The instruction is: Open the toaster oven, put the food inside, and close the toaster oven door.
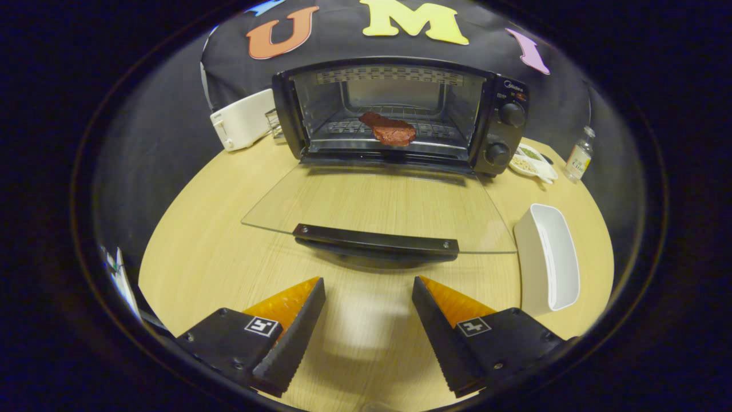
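- Gripper (369, 286): fingers spread wide apart, nothing between them, poised above bare tabletop just short of the door handle.
- Toaster oven (400, 114): dark-bodied, standing at the far side of the wooden table (194, 257), straight beyond the fingers, backed by the booth's dark cloth wall.
- Glass door (389, 206): fully lowered, lying flat and level toward the fingers, hinged at the oven's lower front edge; wood grain visible through the pane.
- Door handle (376, 240): dark bar along the door's near edge, just ahead of the fingertips, not touching either one.
- Food (389, 129): flat reddish-brown piece, resembling a slab of meat, resting on the wire rack (343, 127) inside the oven cavity, near the front centre of the rack.
- Two control knobs (512, 114): one above the other on the oven's right-hand panel.
- White appliance (243, 120): lying just beside the oven's left wall, on the table's far edge.
- White rectangular container (552, 257): open-topped, beside the lowered door's right corner, near the right finger.
- Small white dishes (532, 160): holding pale and greenish contents, just right of the oven.
- Small clear bottle (579, 155): upright, labelled, beyond the dishes near the table's edge.
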### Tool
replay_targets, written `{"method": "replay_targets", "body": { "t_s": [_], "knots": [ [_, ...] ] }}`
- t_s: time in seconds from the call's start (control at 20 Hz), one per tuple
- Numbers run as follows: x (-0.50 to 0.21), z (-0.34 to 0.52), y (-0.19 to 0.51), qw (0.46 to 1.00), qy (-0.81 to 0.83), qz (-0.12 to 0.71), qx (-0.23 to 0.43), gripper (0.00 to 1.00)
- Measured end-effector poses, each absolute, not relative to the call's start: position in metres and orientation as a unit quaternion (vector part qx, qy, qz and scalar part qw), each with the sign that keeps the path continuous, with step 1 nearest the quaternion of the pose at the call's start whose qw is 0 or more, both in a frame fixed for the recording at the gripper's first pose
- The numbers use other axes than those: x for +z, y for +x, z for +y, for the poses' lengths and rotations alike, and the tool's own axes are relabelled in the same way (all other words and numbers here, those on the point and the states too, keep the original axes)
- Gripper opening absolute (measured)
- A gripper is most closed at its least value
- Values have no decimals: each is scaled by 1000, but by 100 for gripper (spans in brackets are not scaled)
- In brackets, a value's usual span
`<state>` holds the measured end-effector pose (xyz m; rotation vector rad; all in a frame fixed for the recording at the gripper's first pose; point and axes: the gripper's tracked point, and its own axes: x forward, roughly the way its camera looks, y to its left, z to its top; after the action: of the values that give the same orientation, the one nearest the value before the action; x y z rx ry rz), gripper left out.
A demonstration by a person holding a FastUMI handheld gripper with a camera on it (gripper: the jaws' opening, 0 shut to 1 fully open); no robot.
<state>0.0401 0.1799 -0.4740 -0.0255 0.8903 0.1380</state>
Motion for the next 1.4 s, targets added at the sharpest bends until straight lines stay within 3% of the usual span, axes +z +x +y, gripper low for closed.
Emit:
{"method": "replay_targets", "body": {
  "t_s": [0.5,1.4],
  "knots": [
    [-470,174,59,900,-15,432,57,98],
    [-350,165,132,938,-41,336,75,98]
  ]
}}
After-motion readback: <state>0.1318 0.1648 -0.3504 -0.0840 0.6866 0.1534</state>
